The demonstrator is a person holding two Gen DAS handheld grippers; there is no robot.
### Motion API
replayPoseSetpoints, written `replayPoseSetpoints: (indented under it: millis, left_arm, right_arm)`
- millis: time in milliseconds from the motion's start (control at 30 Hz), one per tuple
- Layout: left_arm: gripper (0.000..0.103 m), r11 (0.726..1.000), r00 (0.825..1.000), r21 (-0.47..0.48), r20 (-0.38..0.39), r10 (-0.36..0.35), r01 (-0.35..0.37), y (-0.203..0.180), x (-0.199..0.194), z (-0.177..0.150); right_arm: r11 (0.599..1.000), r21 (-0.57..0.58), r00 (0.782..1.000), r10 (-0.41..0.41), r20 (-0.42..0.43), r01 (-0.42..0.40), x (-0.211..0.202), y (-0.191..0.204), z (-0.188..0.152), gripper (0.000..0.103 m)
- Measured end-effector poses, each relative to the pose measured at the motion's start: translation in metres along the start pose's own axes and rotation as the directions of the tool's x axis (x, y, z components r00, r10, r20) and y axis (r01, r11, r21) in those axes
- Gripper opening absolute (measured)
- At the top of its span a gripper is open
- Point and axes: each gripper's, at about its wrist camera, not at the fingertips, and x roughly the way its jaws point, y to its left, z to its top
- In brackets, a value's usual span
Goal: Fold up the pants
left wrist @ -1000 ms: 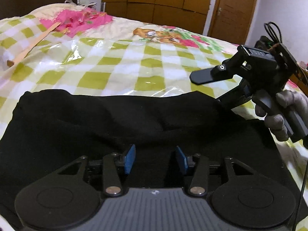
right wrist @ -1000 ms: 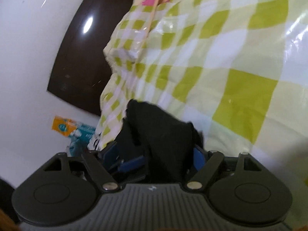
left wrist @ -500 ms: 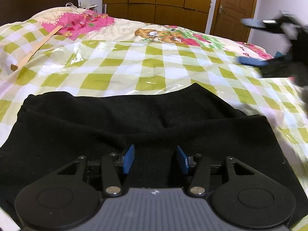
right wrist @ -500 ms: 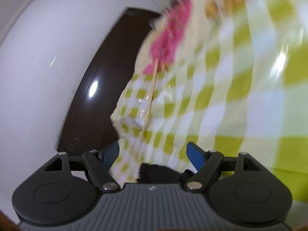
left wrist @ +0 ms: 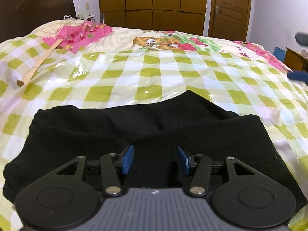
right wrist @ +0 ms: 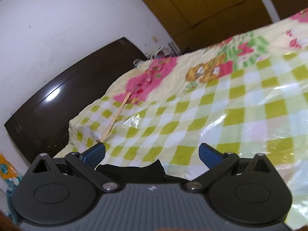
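Gone from the pants [left wrist: 146, 134] since a second ago: right gripper [right wrist: 152, 152], then clamped on a black fold, now lifted clear, jaws opening wide with nothing between them. Left gripper [left wrist: 155, 159] barely shifted, about half open, blue pads [left wrist: 128, 158] either side of black cloth, neither seen pressing it.

Seen only from the left wrist: whole pants folded into a broad, soft, matte black slab at the near edge of the bed [left wrist: 154, 73], one rounded flap peeking out along the far side; wooden wardrobe [left wrist: 154, 5] and door [left wrist: 229, 9] at the far wall; blurred bits of the other gripper at far right. Seen only from the right wrist: just a small black corner of pants [right wrist: 132, 170] below the jaws, plus more white wall and an orange packet [right wrist: 7, 171] at near left.

Common to both: glossy crinkled plastic over green-and-white checked bedding, pink cartoon print beyond, thin flat wooden stick [left wrist: 38, 63] at left, dark polished headboard [right wrist: 63, 104].
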Motion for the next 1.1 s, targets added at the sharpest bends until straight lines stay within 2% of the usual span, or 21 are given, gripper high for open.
replayPoseSetpoints:
  millis: [67,133,167,267,333,400,467,533,600,667,700,733,800,833,967,1100]
  left_arm:
    - [0.062,1.0,1.0,-0.011,0.003,-0.003,0.003,0.001,-0.003,0.001]
    - [0.067,1.0,1.0,-0.008,0.018,0.009,-0.008,0.003,-0.009,0.003]
    - [0.068,1.0,1.0,-0.006,0.024,0.014,-0.014,0.005,-0.012,0.003]
    - [0.069,1.0,1.0,-0.003,0.024,0.017,-0.017,0.012,-0.015,0.002]
    - [0.069,1.0,1.0,-0.005,0.015,0.018,-0.018,0.017,-0.015,-0.001]
    - [0.069,1.0,1.0,-0.008,0.01,0.008,-0.007,0.02,-0.015,-0.003]
    - [0.069,1.0,1.0,-0.005,0.01,0.004,-0.004,0.021,-0.015,-0.005]
    - [0.069,1.0,1.0,-0.002,0.011,-0.007,0.007,0.022,-0.015,-0.006]
    - [0.07,1.0,1.0,-0.003,0.012,-0.018,0.018,0.022,-0.014,-0.006]
    - [0.07,1.0,1.0,0.001,0.008,-0.03,0.03,0.022,-0.012,-0.006]
    - [0.07,0.999,0.999,0.005,0.008,-0.033,0.033,0.022,-0.011,-0.005]
    - [0.07,0.999,0.999,0.005,0.009,-0.035,0.035,0.023,-0.011,-0.005]
    - [0.071,0.999,0.999,0.0,0.007,-0.044,0.044,0.024,-0.01,-0.005]
    - [0.071,0.999,0.999,-0.007,0.003,-0.052,0.052,0.025,-0.008,-0.005]
    - [0.071,0.998,0.998,0.007,-0.014,-0.063,0.063,0.021,0.0,-0.005]
    - [0.072,0.997,0.997,0.014,-0.014,-0.074,0.074,0.017,0.001,-0.004]
  right_arm:
    - [0.998,0.057,0.999,-0.017,-0.045,0.02,-0.004,-0.002,-0.003,0.102]
    - [0.977,0.21,0.996,0.0,-0.094,0.02,0.002,-0.018,-0.007,0.102]
    - [0.968,0.249,0.994,0.004,-0.111,0.024,0.004,-0.023,-0.01,0.102]
    - [0.966,0.236,0.984,-0.063,-0.165,0.101,0.001,-0.029,-0.025,0.102]
    - [0.955,0.28,0.974,-0.033,-0.226,0.097,-0.001,-0.034,-0.041,0.102]
    - [0.952,0.277,0.958,-0.052,-0.282,0.133,0.0,-0.035,-0.057,0.101]
    - [0.941,0.312,0.951,-0.035,-0.308,0.135,0.002,-0.039,-0.071,0.093]
    - [0.917,0.385,0.943,0.025,-0.331,0.11,0.008,-0.046,-0.083,0.086]
    - [0.897,0.432,0.94,0.068,-0.335,0.089,0.014,-0.049,-0.092,0.084]
    - [0.905,0.417,0.939,0.07,-0.337,0.082,0.019,-0.049,-0.096,0.084]
    - [0.908,0.406,0.929,0.059,-0.366,0.103,0.025,-0.053,-0.099,0.083]
    - [0.903,0.415,0.921,0.065,-0.383,0.109,0.028,-0.058,-0.102,0.077]
    - [0.889,0.448,0.925,0.086,-0.371,0.097,0.024,-0.068,-0.106,0.068]
    - [0.885,0.457,0.924,0.095,-0.37,0.092,0.021,-0.071,-0.107,0.067]
    - [0.879,0.472,0.921,0.134,-0.367,0.061,0.02,-0.076,-0.108,0.068]
    - [0.87,0.493,0.919,0.212,-0.333,-0.022,0.044,-0.074,-0.107,0.071]
